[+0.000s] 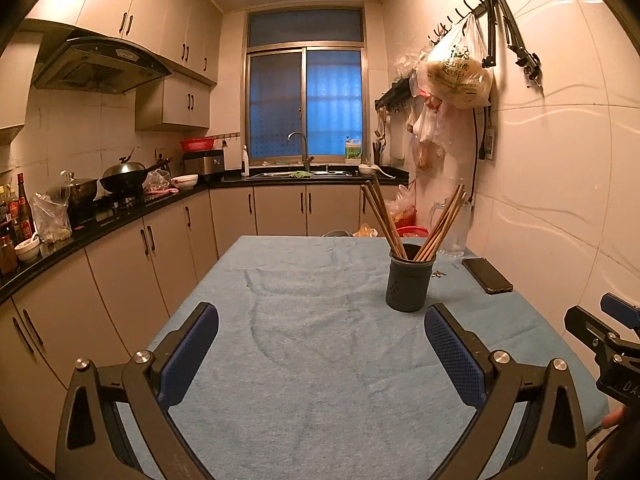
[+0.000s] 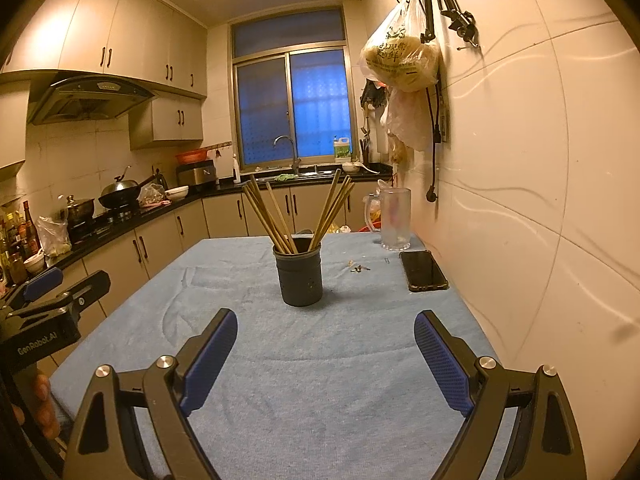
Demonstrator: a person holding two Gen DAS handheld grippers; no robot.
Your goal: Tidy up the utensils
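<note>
A dark round utensil holder (image 1: 409, 282) (image 2: 301, 278) stands upright on the blue cloth of the table (image 1: 304, 340) (image 2: 320, 360). Several wooden chopsticks (image 1: 420, 220) (image 2: 296, 210) lean in it, fanned out to the left and right. My left gripper (image 1: 322, 320) is open over the bare cloth, with the holder ahead and to its right. My right gripper (image 2: 326, 326) is open too, with the holder straight ahead of it and apart from it. Nothing sits between either pair of fingers.
A black phone (image 1: 487, 275) (image 2: 425, 270) lies near the right wall, with a clear glass mug (image 2: 394, 218) behind it and small keys (image 2: 360, 268) on the cloth. Kitchen counters (image 1: 100, 220) run along the left and back. Bags (image 1: 456, 72) hang on the right wall.
</note>
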